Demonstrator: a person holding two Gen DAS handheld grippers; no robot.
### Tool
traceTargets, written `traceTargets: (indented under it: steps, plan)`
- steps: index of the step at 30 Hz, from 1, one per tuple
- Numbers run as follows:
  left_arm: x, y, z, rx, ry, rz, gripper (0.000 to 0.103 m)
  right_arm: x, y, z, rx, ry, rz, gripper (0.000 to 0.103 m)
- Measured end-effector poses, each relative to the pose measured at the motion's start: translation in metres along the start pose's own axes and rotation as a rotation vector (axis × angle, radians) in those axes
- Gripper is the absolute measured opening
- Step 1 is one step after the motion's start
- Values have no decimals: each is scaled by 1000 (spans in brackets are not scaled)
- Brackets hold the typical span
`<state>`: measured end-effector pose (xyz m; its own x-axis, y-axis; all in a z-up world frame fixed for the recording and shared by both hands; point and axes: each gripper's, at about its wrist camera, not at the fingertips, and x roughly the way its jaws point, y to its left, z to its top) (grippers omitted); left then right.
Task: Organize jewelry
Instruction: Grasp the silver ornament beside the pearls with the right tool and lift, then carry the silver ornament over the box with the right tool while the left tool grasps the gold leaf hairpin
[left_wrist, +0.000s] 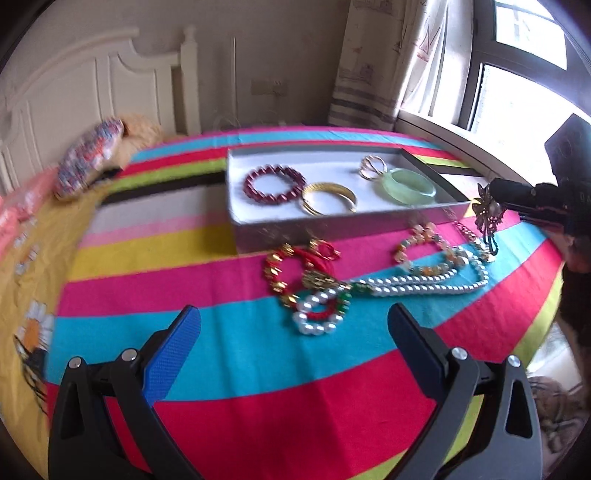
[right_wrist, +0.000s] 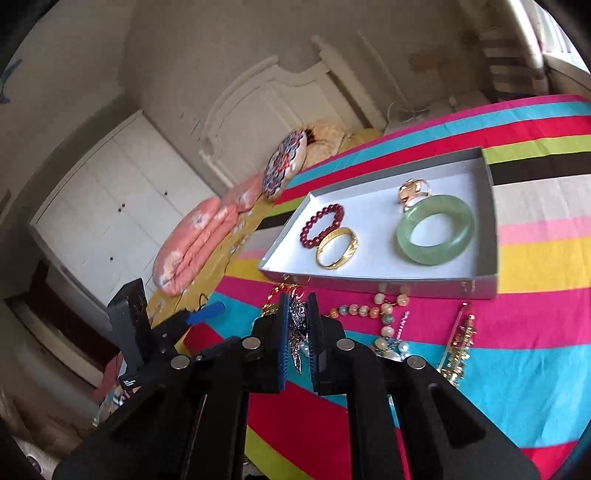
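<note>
Right claw (right_wrist: 298, 325) pinches a filigree brooch (right_wrist: 297, 332) thinly; it could slip before the box (right_wrist: 480, 286) ahead. Left claw (left_wrist: 293, 325) spread.

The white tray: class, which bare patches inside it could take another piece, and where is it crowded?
In the white tray, bare floor lies between the red bead bracelet and the gold ring cluster, and along the front wall below the jade bangle. It is crowded where the gold bangle touches the red beads.
</note>
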<state>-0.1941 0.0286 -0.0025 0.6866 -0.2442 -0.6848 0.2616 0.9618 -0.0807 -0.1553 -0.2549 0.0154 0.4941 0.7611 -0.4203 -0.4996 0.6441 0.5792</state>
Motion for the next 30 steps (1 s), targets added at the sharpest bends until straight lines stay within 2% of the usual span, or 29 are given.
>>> traceTargets:
  steps: [3, 6, 7, 12, 19, 22, 25, 30]
  plan:
    - [8, -1, 4, -21, 27, -12, 93, -6, -3, -1, 14, -22, 3, 10]
    - [13, -5, 11, -7, 42, 4, 77, -8, -1, -1, 1, -29, -2, 10]
    - [14, -7, 13, 0, 45, 3, 76, -9, 0, -2, -6, -34, -7, 10]
    - [3, -45, 22, 95, 22, -51, 76, -37, -9, 3, -4, -127, -31, 10]
    - [28, -132, 40, 226, 28, -187, 76, -72, -28, 2, 24, -206, -127, 10]
    - [48, -165, 49, 270, 57, -229, 62, -90, -33, 0, 9, -245, -194, 10]
    - [73, -189, 56, 299, 111, -251, 55, -105, -40, 0, 12, -275, -212, 10]
    - [102, -207, 58, 301, 176, -246, 41, -117, -55, -7, 30, -292, -229, 10]
